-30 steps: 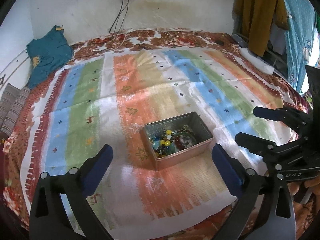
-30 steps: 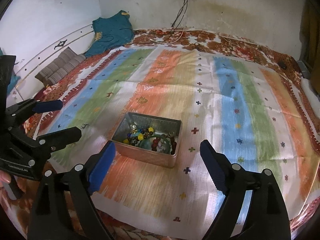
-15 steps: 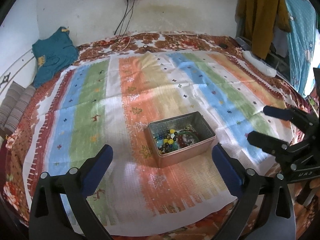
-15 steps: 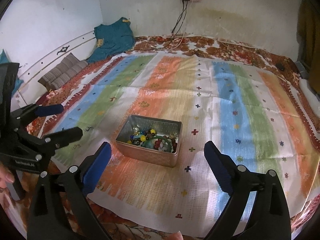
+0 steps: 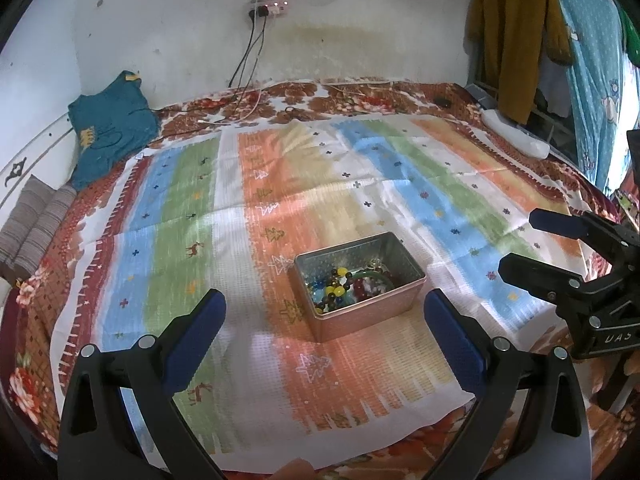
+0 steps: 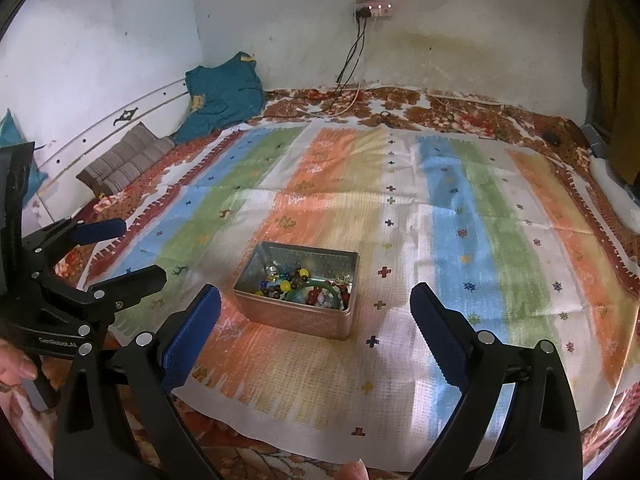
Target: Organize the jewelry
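Both grippers are hovering over the near edge of the bed, tilted downward toward the tin (image 5: 359,285).

Left gripper (image 5: 322,336): jaws standing wide apart, nothing between the pads; the tin is lying just beyond the tips, on the cloth (image 5: 248,184). A fingertip is showing at the bottom of the left view.

Right gripper (image 6: 316,328): jaws apart too, having just been opening wider, nothing between them. In the left view it is sitting off to the right, over the bed's right near corner, pointing in toward the tin.

A hand (image 6: 14,368) is gripping the left gripper's handle at the left edge of the right view.

Tin: open, resting on the striped cloth toward its near edge, on the orange stripe. Beads (image 6: 298,286) are lying heaped inside, with a green bangle (image 6: 316,285) among them.
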The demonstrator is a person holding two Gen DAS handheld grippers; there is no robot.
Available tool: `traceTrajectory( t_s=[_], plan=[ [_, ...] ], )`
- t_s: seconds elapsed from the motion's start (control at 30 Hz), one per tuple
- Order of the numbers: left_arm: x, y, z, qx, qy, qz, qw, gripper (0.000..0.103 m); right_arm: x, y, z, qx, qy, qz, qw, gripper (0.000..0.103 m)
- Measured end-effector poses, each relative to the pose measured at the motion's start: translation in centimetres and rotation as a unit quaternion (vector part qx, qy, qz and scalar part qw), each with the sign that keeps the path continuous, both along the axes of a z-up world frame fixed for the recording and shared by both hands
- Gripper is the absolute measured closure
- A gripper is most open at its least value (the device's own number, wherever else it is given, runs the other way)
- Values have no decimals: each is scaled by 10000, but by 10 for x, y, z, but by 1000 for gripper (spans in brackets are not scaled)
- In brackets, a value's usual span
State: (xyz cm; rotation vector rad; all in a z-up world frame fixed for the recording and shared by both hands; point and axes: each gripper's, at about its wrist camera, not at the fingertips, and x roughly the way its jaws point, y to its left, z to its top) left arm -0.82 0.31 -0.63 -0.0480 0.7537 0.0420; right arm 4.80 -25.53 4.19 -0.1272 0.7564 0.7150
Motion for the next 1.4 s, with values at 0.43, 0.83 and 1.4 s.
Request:
traceTrajectory(
  t_s=[0.43, 0.83, 1.4],
  plan=[
    [-2, -4, 1, 3, -45, -5, 10000, 6, -5, 3, 0, -7, 17, 92, 10000, 6],
    [-7, -1, 8, -104, -218, -2, 9997, 6, -5, 3, 1, -19, -13, 107, 9999, 6],
    [-8, -5, 8, -41, -230, -97, 9997, 6, -7, 0, 3, 39, -82, 85, 9999, 6]
  ],
)
